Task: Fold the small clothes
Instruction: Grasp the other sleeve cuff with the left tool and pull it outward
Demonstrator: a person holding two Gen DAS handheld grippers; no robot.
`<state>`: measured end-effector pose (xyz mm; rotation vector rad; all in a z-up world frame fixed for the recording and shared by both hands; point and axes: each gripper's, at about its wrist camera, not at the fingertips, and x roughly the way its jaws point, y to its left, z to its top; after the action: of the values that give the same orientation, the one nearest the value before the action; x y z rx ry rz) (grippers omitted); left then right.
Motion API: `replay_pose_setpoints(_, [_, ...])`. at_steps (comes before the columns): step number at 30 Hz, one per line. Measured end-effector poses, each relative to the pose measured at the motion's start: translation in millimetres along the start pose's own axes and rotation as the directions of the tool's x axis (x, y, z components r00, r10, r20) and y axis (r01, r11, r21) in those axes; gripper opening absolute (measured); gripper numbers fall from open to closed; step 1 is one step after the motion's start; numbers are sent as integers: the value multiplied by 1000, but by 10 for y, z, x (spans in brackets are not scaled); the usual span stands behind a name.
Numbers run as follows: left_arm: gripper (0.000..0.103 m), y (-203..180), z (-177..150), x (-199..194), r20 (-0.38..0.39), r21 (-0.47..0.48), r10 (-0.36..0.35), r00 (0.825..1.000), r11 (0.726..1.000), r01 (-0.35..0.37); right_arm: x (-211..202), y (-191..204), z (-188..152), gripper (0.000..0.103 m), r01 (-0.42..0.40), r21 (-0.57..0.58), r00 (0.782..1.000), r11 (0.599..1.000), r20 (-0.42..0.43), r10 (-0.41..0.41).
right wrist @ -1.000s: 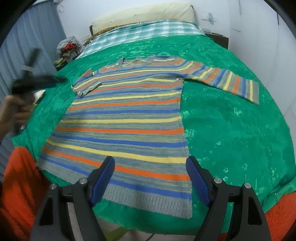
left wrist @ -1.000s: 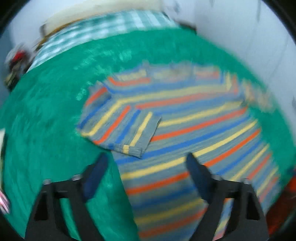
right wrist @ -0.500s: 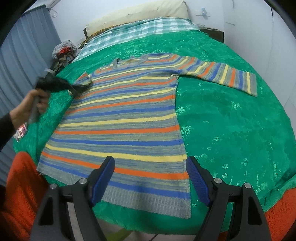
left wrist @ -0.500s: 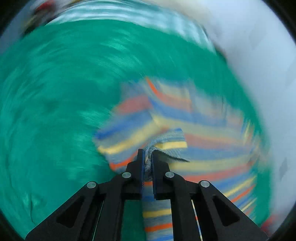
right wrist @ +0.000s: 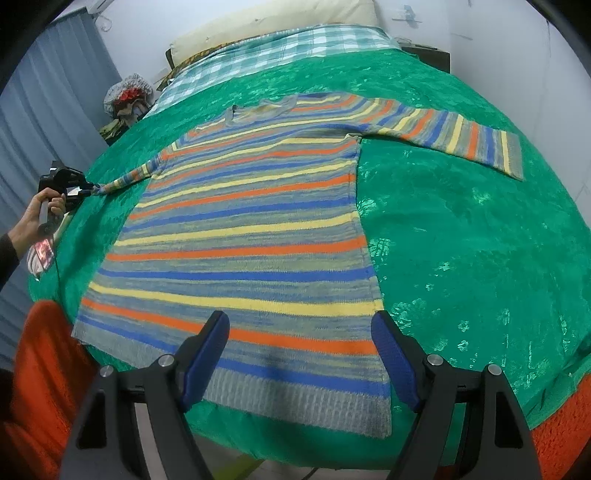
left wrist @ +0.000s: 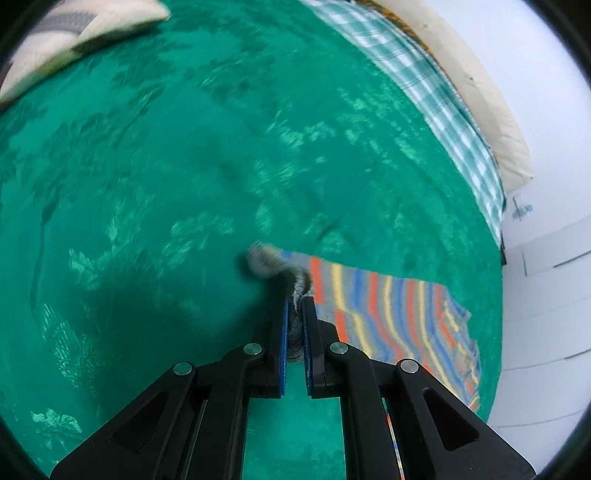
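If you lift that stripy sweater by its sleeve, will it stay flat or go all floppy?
Probably floppy: the sleeve pinched in the left gripper already bunches into a thin twist. The striped sweater looks knitted and soft, so its body would likely sag and drag across the green bedspread.

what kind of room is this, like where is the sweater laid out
Most likely a bedroom: the striped sweater lies on a bed with a green bedspread, a checked sheet and a pillow at the far end.

Bed under green bedspread (right wrist: pixel 461 229), checked sheet (right wrist: pixel 295 44), cream pillow (right wrist: pixel 280 18), white wall (right wrist: pixel 491 33), grey curtain (right wrist: pixel 55 92)
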<state>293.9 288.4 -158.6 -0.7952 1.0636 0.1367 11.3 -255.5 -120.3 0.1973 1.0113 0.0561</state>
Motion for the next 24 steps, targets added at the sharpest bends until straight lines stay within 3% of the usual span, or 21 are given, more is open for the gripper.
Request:
replay_pose_setpoints(4, [6, 248, -9, 75, -14, -69, 106, 994, 992, -107, 34, -7, 7, 79, 4, 0, 1000, 1000, -9, -4])
replay_pose_setpoints(6, [9, 398, -19, -6, 0, -115, 101, 995, 988, -100, 34, -7, -1, 79, 4, 1, 1000, 1000, -9, -4])
replay_pose_setpoints(10, [50, 477, -78, -159, 8, -126, -8, 1000, 992, 9, 63, -4, 1, 79, 6, -2, 1000, 1000, -17, -6])
replay_pose_setpoints(13, [62, 379, -82, -161, 28, -65, -22, 999, 998, 24, 106, 22, -5, 79, 6, -11, 999, 1000, -34, -6])
replay_pose_setpoints(15, [62, 312, -33, -61, 24, -56, -21, 999, 998, 23, 134, 61, -6, 79, 9, -30, 999, 1000, -44, -10])
replay_pose_setpoints(17, [59, 276, 35, 95, -1, -62, -27, 1000, 998, 27, 148, 110, -19, 79, 17, -55, 998, 998, -53, -20])
replay_pose_setpoints(18, [25, 255, 75, 152, 1, -58, -32, 999, 998, 32, 149, 137, -31, 79, 21, -67, 998, 998, -56, -25])
replay_pose_setpoints(19, [3, 216, 93, 186, -6, -42, -53, 999, 998, 52, 155, 161, -36, 79, 26, -79, 998, 997, -59, -30])
replay_pose_setpoints(20, [1, 144, 115, 160, 22, -7, -50, 999, 999, 50, 155, 172, -43, 79, 28, -82, 998, 996, -60, -33])
replay_pose_setpoints(22, [1, 63, 160, 54, 118, 67, 39, 992, 997, -47, 157, 171, -40, 79, 36, -81, 997, 996, -60, -41])
replay_pose_setpoints(24, [2, 193, 256, 113, 101, 21, 109, 989, 994, -112, 148, 159, -33, 79, 41, -74, 997, 996, -55, -45])
